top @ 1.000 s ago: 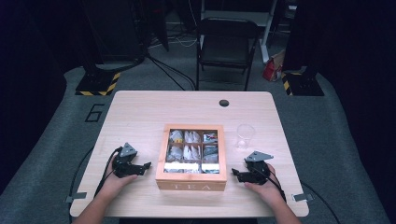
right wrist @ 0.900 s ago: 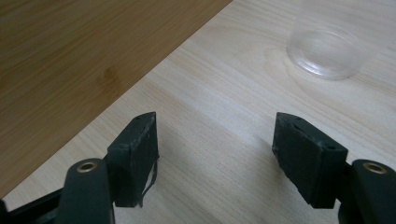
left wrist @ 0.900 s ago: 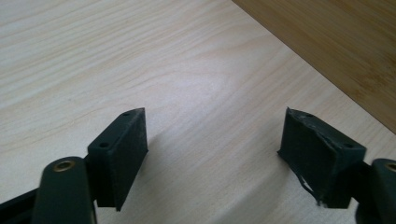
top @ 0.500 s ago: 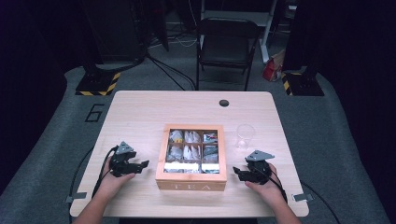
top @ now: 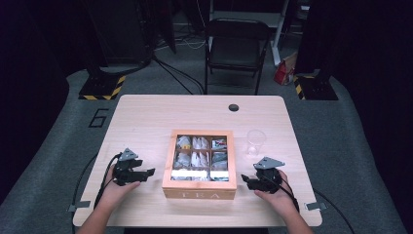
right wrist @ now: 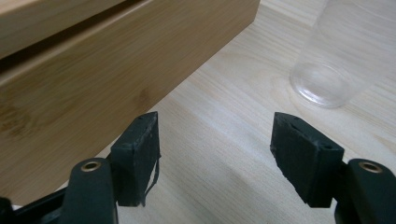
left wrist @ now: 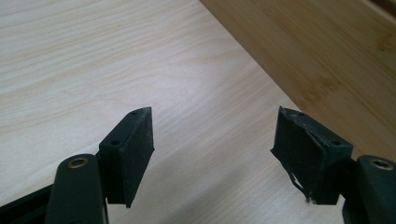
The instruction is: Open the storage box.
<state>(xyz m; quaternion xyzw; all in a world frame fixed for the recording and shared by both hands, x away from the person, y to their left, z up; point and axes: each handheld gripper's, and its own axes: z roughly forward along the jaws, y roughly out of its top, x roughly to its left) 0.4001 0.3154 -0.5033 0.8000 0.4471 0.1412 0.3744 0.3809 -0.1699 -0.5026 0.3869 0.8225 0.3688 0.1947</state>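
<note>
Though glass-lidded, wooden tea box [top: 199, 192], compartmented.

A clear plastic cup [top: 255, 141] stands on the table [top: 146, 117]; a black chair [top: 237, 48] beyond.

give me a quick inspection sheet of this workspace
surface: light wooden table, with a dark round hole near its far edge
job's things: wooden tea box, lid closed, tea bags showing through the window; clear plastic cup upright to its right
clutter: nothing seen
grippers: left tool and right tool flank the box, both open with nothing between the jaws, which have just been closing a little
cables: one trails from each tool toward the near table edge
surroundings: folding chair beyond the table, grey floor marked 6
</note>
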